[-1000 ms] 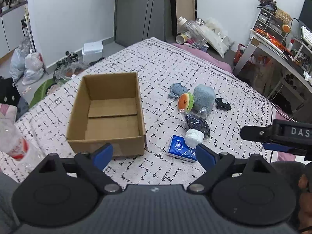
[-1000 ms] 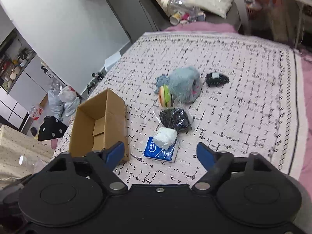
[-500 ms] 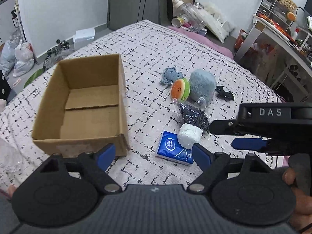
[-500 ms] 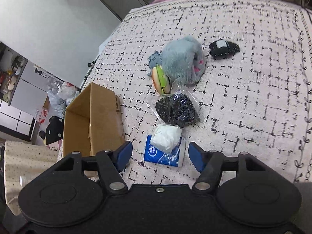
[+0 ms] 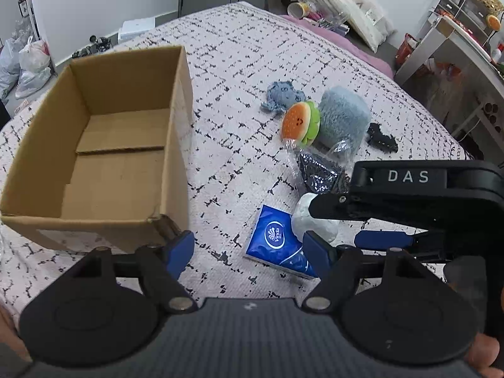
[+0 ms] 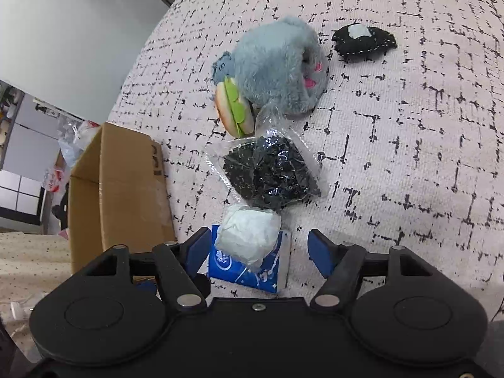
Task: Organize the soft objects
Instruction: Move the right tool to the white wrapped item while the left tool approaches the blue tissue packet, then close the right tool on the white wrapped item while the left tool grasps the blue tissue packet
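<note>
Seen from the left wrist: cardboard box (image 5: 104,157) at left, open and with nothing inside, on the patterned bedspread (image 5: 239,63). Soft things clustered to its right, well apart from it: small blue octopus toy (image 5: 283,96) farthest, burger plush (image 5: 300,123) leaning on the grey furry plush (image 5: 343,119), black pouch (image 5: 382,138) just right of that, clear bag of black beads (image 5: 318,171) nearer, then a white soft wad (image 5: 310,220) resting partly on the blue tissue pack (image 5: 275,239). Left gripper (image 5: 249,249) low over bare bedspread between box and tissue pack, jaws apart but closing, nothing between them. Right gripper (image 5: 343,220) reaching in from the right, upper finger over the white wad.

Seen from the right wrist: same pile running away from the camera, white soft wad (image 6: 252,236) nearest on the tissue pack (image 6: 249,267), bead bag (image 6: 271,173) beyond, grey plush (image 6: 277,66) and burger plush (image 6: 234,107) farther, black pouch (image 6: 363,41) far right. Right gripper (image 6: 256,250) straddling wad and pack, jaws parted and opening, pads clear of both; nothing gripped. Box (image 6: 116,189) at left.

Likely step: first pick, approach to the white wad. Next: lower a little, centre on the wad alone, close gently so the tissue pack stays behind, then carry left to the box.
</note>
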Tool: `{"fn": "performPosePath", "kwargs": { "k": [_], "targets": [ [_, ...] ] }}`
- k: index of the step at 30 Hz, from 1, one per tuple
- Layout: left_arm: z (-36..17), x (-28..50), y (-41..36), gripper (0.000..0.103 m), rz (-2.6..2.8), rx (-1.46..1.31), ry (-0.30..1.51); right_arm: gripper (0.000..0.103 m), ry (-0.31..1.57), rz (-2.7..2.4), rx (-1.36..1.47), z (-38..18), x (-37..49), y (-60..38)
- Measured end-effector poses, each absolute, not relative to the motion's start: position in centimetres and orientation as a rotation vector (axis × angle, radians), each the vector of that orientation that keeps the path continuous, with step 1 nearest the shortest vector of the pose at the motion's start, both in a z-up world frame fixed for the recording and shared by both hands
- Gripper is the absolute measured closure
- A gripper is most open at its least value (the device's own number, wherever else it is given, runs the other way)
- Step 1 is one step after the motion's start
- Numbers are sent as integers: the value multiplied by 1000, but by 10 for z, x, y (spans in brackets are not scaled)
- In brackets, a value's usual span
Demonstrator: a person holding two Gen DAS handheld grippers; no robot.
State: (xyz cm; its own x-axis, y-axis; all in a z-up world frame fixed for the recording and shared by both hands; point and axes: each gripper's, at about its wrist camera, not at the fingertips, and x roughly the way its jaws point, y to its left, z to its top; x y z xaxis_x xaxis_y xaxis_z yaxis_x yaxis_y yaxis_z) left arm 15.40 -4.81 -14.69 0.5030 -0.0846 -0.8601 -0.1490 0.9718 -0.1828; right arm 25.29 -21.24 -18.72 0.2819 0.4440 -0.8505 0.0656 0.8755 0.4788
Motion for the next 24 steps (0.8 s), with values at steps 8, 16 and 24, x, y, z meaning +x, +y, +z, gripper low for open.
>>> {"fn": "performPosePath", "kwargs": {
  "k": [8,16,24],
  "targets": [
    [-159,165,-57,28,30,-236,1073,71,1281,307,518,-198,257,-214],
    [-165,174,-78,25,1,-190,1093,72,1251,303,693,-199,254,-242],
    [-178,182,-90,24,10,-151,1118,71,1253,294,727,-202,251,-249]
  ]
}}
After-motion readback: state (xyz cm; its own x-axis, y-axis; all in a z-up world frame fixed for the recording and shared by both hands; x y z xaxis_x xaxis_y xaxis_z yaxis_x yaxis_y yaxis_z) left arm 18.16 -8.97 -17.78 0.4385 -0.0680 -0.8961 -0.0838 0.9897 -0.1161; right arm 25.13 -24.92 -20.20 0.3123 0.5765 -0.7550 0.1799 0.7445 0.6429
